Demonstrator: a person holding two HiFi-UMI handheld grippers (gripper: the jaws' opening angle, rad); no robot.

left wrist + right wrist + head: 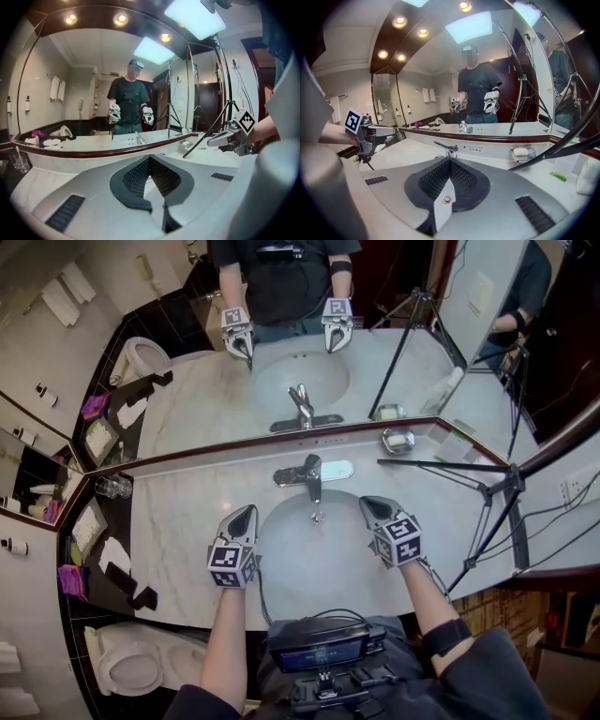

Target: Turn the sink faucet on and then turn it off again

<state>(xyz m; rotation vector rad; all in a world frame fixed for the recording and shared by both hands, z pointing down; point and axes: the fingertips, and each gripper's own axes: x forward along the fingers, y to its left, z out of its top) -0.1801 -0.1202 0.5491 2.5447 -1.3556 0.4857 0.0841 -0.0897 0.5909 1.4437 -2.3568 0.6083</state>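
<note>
The chrome sink faucet (305,474) stands at the back of the white oval basin (281,563), its lever pointing toward me; no water is running. My left gripper (247,513) hovers over the basin's left rim, shut and holding nothing, well short of the faucet. My right gripper (367,504) hovers over the right rim, also shut and holding nothing. In the right gripper view the faucet (447,149) shows just beyond the closed right gripper (450,161), with the left gripper (363,133) off to the left. In the left gripper view the closed left gripper (150,158) hides the faucet.
A tripod (487,493) stands on the marble counter's right side. A soap dish (398,440) sits behind it and drinking glasses (112,487) at the far left. A wall mirror (394,324) runs along the back. A toilet (131,667) is lower left.
</note>
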